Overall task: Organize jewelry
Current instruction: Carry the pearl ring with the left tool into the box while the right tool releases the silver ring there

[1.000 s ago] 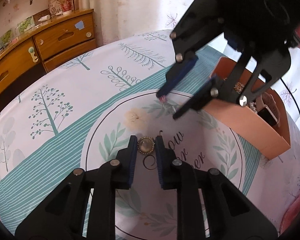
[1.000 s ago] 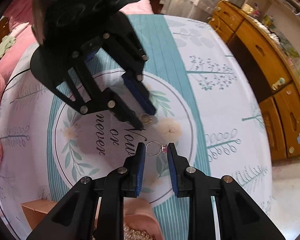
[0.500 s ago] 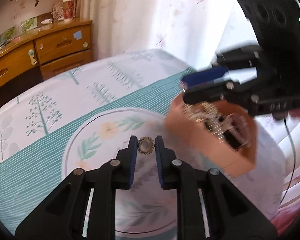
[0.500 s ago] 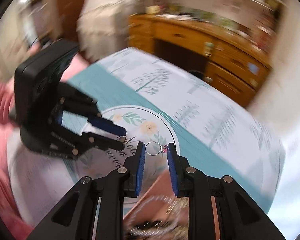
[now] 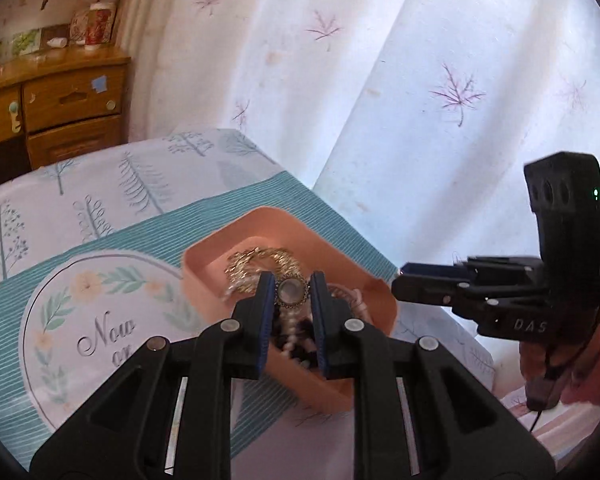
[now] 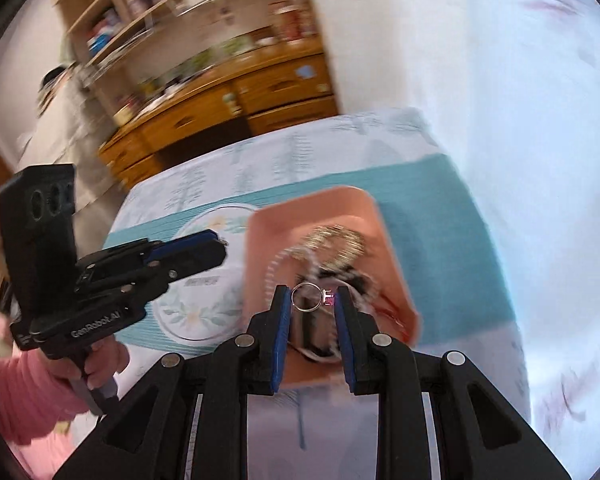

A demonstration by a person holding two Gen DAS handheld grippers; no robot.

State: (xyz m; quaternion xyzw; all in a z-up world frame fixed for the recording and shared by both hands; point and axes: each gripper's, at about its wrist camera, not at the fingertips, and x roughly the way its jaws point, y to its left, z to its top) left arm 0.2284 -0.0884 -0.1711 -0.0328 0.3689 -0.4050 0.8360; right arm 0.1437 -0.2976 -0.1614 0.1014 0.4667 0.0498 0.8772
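Note:
My left gripper (image 5: 292, 290) is shut on a round gold-rimmed brooch (image 5: 291, 292) and holds it above the pink jewelry box (image 5: 220, 256), which holds gold chains and pearls. My right gripper (image 6: 311, 300) is shut on a silver ring with a pink stone (image 6: 309, 298) and holds it above the same box (image 6: 260, 240). In the left wrist view the right gripper (image 5: 404, 276) hangs to the right of the box. In the right wrist view the left gripper (image 6: 220, 246) is at the left of the box.
The box stands on a tablecloth with tree prints and a teal stripe (image 5: 100, 200). A white leaf-print curtain (image 5: 420, 80) hangs behind the table. A wooden dresser (image 5: 60, 104) stands at the far left.
Both grippers have lifted off the cloth with their pieces and swung over the pink box. The right wrist view is blurred by motion.

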